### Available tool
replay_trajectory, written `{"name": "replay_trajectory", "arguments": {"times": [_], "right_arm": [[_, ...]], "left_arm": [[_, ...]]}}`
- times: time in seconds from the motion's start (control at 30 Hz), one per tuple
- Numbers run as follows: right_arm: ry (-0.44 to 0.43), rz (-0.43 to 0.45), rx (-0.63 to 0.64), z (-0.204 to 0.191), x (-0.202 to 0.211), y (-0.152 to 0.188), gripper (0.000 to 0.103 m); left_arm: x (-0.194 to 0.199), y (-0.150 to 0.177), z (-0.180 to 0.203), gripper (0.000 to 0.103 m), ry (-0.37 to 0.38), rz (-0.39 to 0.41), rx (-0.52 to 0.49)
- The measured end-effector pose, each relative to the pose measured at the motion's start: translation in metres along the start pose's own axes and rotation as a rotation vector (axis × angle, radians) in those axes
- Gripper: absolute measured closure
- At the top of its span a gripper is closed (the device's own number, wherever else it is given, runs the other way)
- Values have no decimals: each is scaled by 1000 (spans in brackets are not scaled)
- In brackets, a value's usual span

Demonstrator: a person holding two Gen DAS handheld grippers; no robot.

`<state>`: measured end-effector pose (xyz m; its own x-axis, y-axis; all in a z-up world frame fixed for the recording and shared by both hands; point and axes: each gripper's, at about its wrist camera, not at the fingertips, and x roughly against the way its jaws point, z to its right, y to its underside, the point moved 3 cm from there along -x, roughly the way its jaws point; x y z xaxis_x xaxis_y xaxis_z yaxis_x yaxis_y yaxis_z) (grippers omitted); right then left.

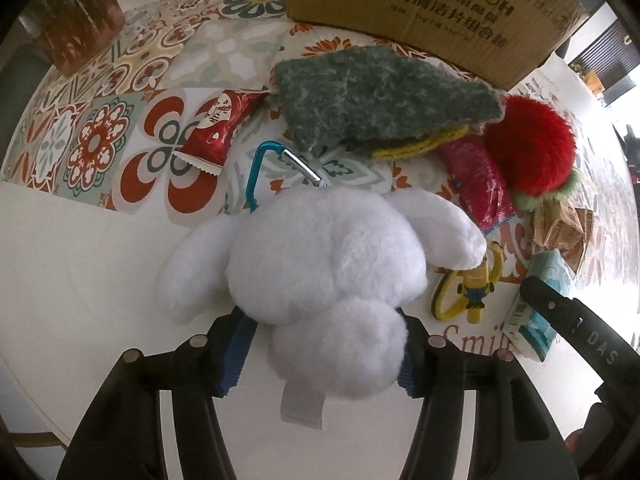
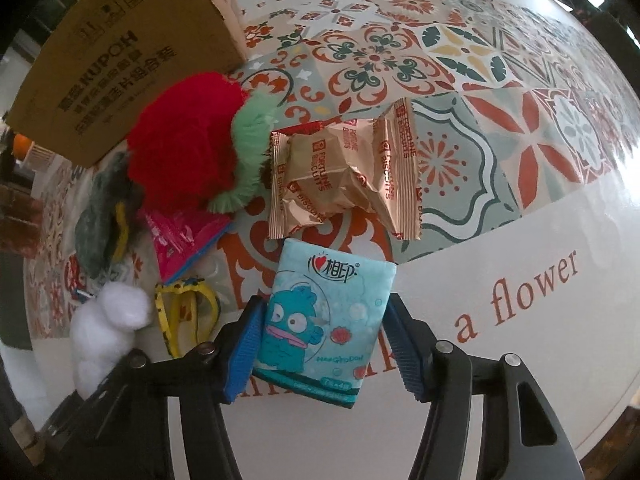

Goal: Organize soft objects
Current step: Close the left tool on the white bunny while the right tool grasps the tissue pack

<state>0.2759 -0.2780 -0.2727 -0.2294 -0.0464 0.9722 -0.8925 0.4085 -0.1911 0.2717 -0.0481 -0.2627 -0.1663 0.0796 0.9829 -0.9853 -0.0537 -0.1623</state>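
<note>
Blue-padded fingers (image 1: 236, 356) of the left gripper (image 1: 320, 356) press both sides of the white plush toy (image 1: 320, 264), clamped on its lower body; the toy lies on the patterned table (image 1: 80, 240), a blue carabiner (image 1: 260, 172) at its far end. Beyond it lie a green fuzzy cloth (image 1: 380, 100) and a red pompom (image 1: 528, 148), near a cardboard box (image 1: 420, 4). The right gripper (image 2: 324, 348) straddles the tissue pack (image 2: 320, 320): its left pad touches the pack, its right pad stands just clear, so no firm grip is confirmed. Biscuit wrappers (image 2: 344, 176) lie just beyond the pack.
</note>
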Motion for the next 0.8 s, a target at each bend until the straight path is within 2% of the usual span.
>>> {"name": "replay_trajectory", "arguments": {"times": [0.23,0.47,0.6,0.8], "right_arm": [[-15,2,32,6,18,21,43],[-57,50,76,-2,50,36,43],[-74,115,105,-4,80,41,43],[-95,204,124,-13,113,33,43]], "left_arm": [[15,24,-7,52,-22,28,-42],[53,44,-9,53,-21,118,-87],[76,45,-9,53,-2,174,-99],[104,26,-1,53,17,263,-118]]}}
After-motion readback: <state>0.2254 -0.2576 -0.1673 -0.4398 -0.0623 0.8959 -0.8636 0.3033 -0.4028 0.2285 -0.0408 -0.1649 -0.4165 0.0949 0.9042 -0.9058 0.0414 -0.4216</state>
